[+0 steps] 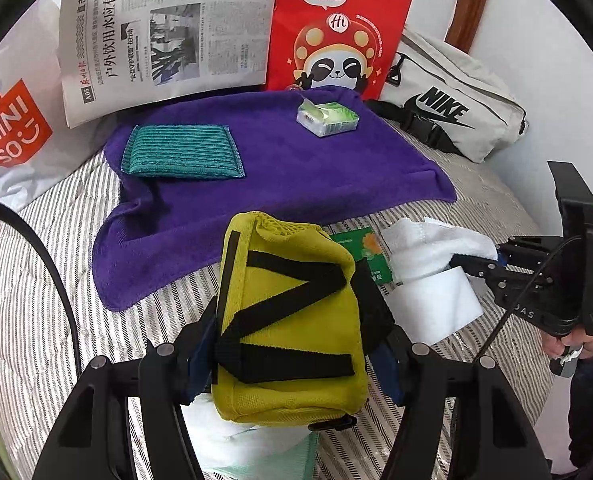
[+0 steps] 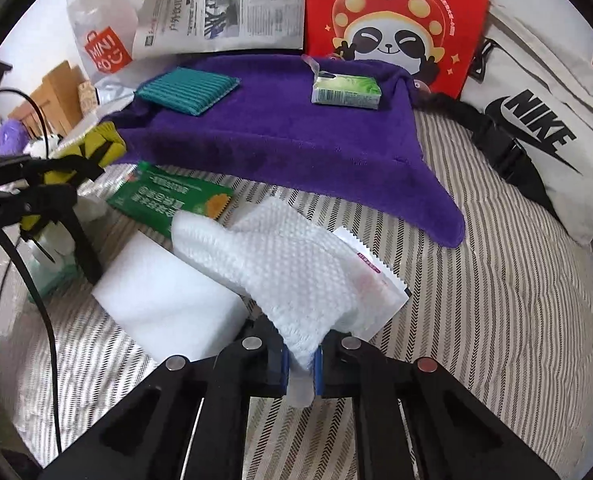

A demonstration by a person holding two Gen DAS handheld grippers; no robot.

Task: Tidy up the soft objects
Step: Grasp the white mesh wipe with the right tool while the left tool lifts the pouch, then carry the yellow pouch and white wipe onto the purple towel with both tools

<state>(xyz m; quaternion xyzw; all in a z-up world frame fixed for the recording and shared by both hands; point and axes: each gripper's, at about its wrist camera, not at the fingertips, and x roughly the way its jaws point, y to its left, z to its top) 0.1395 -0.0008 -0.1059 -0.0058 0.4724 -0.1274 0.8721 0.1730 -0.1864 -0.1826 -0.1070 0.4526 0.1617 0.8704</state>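
The left hand-held gripper (image 1: 292, 344) clamps a yellow pouch (image 1: 292, 320) above the striped bed (image 2: 496, 280); the right hand-held gripper (image 2: 300, 360) pinches a white textured cloth (image 2: 288, 264) beside a white foam block (image 2: 164, 300). Farther back, a purple towel (image 2: 276, 132) carries a teal sponge (image 2: 188, 90) and a tissue pack (image 2: 346, 90).

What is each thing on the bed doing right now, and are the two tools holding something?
Left tool: shut on the yellow mesh pouch.
Yellow mesh pouch with black straps: held, lifted.
Right tool: shut on the white textured cloth.
White textured cloth: pinched at one corner, draped over the white foam block.
White foam block: lying flat.
Purple towel: spread flat.
Teal striped sponge: lying on the towel.
Small green tissue pack: flap open.
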